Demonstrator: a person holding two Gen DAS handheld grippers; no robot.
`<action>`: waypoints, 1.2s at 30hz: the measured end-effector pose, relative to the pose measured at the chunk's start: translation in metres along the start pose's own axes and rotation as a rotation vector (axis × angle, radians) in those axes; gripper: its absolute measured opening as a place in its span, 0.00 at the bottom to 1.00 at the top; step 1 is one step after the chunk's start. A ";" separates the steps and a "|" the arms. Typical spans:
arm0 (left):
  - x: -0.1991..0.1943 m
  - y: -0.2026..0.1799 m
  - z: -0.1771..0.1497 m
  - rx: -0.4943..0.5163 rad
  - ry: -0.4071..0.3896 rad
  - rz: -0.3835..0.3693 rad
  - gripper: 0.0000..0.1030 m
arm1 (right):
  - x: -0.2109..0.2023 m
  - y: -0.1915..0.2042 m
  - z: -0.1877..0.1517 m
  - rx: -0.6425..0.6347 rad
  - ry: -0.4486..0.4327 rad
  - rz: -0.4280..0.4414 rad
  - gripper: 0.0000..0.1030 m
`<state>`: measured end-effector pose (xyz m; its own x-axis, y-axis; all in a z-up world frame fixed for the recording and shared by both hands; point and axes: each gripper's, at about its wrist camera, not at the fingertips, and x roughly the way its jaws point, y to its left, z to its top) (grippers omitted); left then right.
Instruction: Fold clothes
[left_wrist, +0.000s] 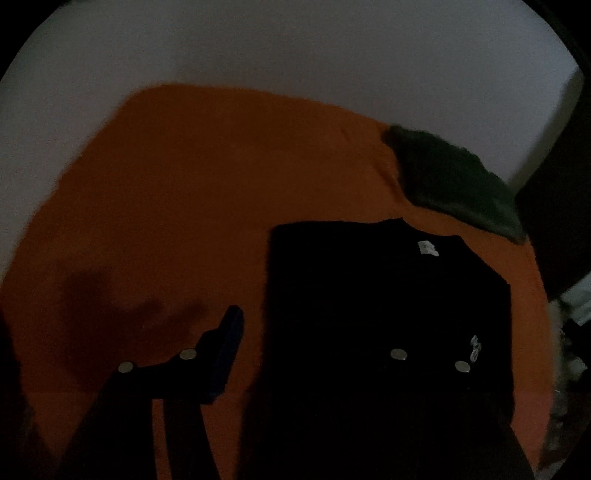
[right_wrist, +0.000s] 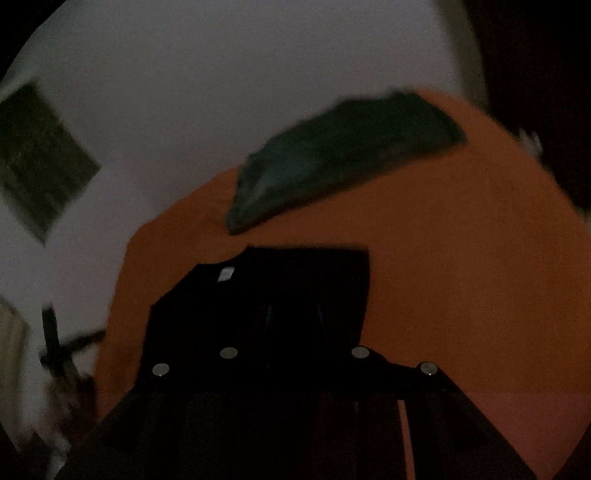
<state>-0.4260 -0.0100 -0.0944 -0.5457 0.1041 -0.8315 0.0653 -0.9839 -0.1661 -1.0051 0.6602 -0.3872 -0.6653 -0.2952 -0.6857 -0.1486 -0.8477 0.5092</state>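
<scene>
So the black garment (left_wrist: 388, 295) is lying folded-ish on the orange cloth (left_wrist: 184, 203), long axis running near to far, right of our left gripper (left_wrist: 314, 332) and straight ahead of our right gripper (right_wrist: 291, 314). Left jaws are spread, nothing in them; right ones we can't tell, too dark. A dark green folded piece (right_wrist: 343, 155) sits at the far edge, by the pale wall (right_wrist: 221, 92).

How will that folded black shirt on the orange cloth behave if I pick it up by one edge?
The black shirt lies flat in a neat rectangle, so it is probably thin, floppy fabric that would droop and unfold if lifted by one edge. It looks light. Pushed across the orange cloth, it would likely bunch up, not slide whole.
</scene>
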 end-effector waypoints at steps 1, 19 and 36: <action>-0.008 -0.003 -0.013 0.008 0.027 -0.016 0.62 | -0.005 -0.002 -0.009 0.039 0.023 0.008 0.22; -0.064 -0.006 -0.286 0.271 0.418 -0.034 0.63 | -0.078 0.067 -0.303 -0.209 0.380 -0.039 0.28; -0.080 0.082 -0.335 0.111 0.353 0.020 0.64 | -0.110 0.026 -0.427 -0.131 0.332 -0.204 0.28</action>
<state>-0.0970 -0.0504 -0.2191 -0.2222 0.1089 -0.9689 -0.0284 -0.9940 -0.1052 -0.6234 0.4827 -0.5208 -0.3568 -0.2230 -0.9072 -0.1441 -0.9463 0.2893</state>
